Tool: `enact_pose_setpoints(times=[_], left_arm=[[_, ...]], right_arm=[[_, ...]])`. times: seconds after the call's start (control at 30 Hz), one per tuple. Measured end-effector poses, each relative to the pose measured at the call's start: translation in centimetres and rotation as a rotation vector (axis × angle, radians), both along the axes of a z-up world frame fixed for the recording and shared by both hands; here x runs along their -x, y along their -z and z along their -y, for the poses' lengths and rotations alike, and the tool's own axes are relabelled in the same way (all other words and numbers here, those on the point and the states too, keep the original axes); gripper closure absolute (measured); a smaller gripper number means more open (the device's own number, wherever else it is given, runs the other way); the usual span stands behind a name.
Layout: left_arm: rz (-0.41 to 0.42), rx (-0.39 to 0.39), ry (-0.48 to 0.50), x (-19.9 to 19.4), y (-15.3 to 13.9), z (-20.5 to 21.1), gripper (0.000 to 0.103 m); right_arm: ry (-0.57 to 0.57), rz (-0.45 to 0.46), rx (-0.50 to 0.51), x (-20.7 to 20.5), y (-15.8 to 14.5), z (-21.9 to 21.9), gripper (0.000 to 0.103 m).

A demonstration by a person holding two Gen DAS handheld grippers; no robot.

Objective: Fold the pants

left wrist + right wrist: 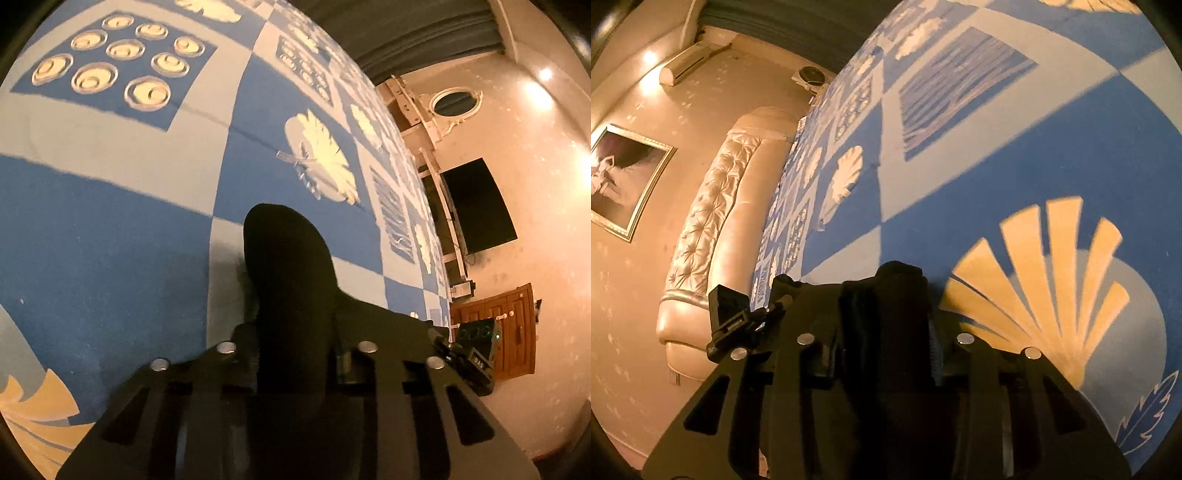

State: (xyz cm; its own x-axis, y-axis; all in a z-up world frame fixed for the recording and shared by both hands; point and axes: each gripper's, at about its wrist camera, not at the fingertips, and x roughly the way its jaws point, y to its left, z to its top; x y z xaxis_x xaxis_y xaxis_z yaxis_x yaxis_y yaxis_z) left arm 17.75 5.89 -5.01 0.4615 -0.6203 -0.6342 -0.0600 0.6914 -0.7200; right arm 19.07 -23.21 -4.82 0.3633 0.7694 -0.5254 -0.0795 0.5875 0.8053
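Both tongs are closed down on black cloth. From the left wrist, the left tongs (291,354) pinch a fold of the pants (288,266), which rises between the two arms as a dark rounded hump above the blue patterned bed cover (110,240). From the right wrist, the right tongs (886,332) grip another bunch of the same black cloth (897,291), gathered thick between the arms and lying just over the cover's yellow fan print (1052,280). The fingertips themselves are hidden by the cloth in both views. A padded headboard (713,229) stands along the bed's far edge, with a framed picture (624,181) on the wall beside it.
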Motion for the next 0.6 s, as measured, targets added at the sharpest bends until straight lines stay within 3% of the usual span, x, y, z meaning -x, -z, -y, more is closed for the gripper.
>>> enact_pose_setpoints(times=[0.3,0.6], left_arm=[[0.061,-0.042,-0.018,-3.4,-1.9,-2.3,0.08],[0.049,-0.048,-0.037,-8.4,-1.0,-4.6,0.08]], right_arm=[[-0.028,0.034,0.002,-5.1,-1.1,-2.8,0.071],[-0.032,0.033,0.043,-10.2,-0.6,-5.2,0.071]])
